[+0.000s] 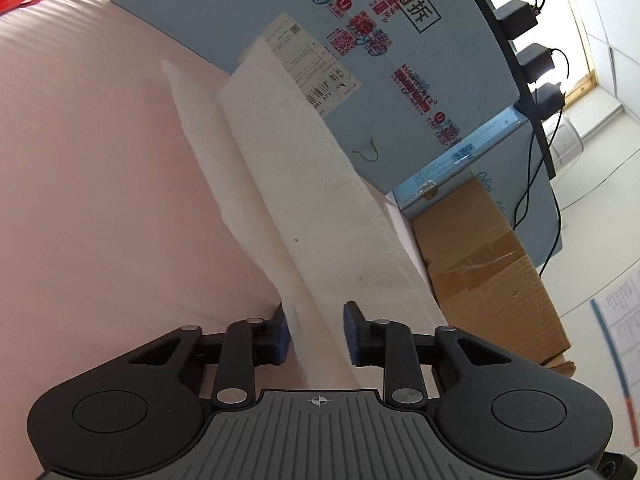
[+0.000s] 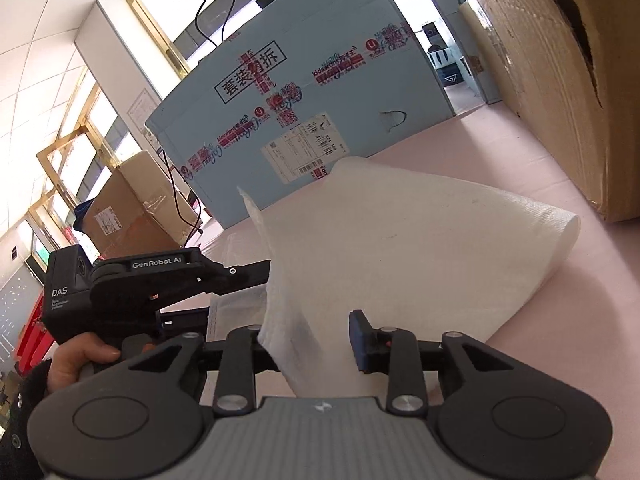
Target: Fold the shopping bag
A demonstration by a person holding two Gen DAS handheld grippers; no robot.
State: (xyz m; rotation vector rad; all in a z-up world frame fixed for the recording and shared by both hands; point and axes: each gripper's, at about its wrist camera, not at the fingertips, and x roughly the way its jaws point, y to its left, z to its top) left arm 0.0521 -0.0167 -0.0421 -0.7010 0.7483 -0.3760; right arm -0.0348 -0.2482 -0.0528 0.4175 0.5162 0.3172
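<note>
Between parted jaws of left gripper (image 1: 316, 330) and right gripper (image 2: 316, 340), pinched by neither: could let shopping bag (image 1: 320, 184) slip and flop open.

A pink counter (image 2: 500, 152) carries a printed blue carton (image 2: 304, 92) and brown cardboard boxes (image 2: 560, 80). Gold-framed windows (image 2: 80, 136) glow bright beneath white ceiling tiles (image 2: 48, 40).
</note>
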